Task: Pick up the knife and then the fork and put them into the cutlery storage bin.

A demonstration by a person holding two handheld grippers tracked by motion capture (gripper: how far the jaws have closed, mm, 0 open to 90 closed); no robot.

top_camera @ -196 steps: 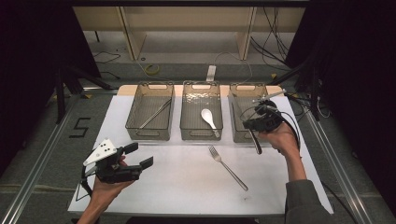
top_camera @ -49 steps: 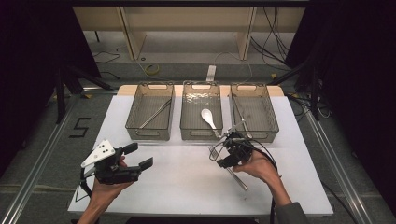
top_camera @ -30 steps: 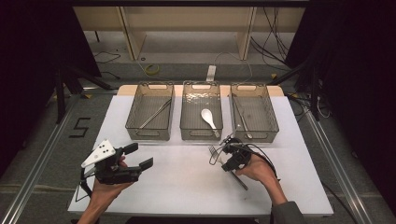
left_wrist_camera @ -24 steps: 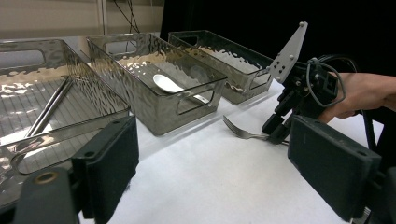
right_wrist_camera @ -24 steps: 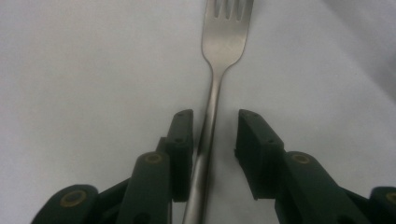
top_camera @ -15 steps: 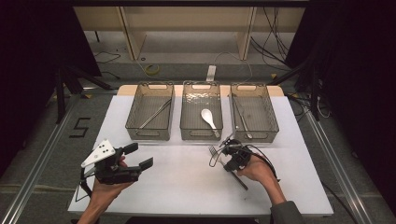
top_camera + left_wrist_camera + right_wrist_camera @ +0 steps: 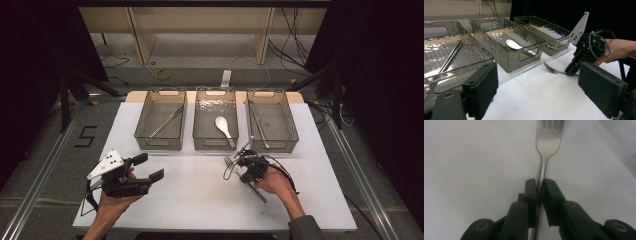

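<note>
**Fork pickup – grip just made, lift not begun**

Fork (image 7: 548, 147) lies flat on white table cover (image 7: 200, 200), right of centre, just in front of the gap betw. middle and right bins, well short of front edge. Tines point toward the bins, handle runs back toward the person.

R gripper (image 7: 539, 185): jaws have just been closing, now narrow, pads pinching the fork's neck from both sides, just behind the tine head. In left gripper view same gripper (image 7: 584, 53) stands steep over the fork (image 7: 551, 70), tips down at the cover. Fork looks flat on the cover, not raised.

L gripper (image 7: 150, 167): near front-left corner of the cover, held off to the side, jaws wide, nothing betw. them. Idle.

Bins along back edge:
- left bin (image 7: 162, 120) – long thin metal pieces, look like chopsticks
- middle bin (image 7: 216, 120) – white spoon (image 7: 222, 126)
- right bin (image 7: 271, 120) – one slim metal utensil, kind unclear

Progress (judgement): looks like cutlery sorting by type; fork is the last loose item on the cover. Done: reach + grasp. Left: lift, carry to a bin, release. Which bin – can't tell.
</note>
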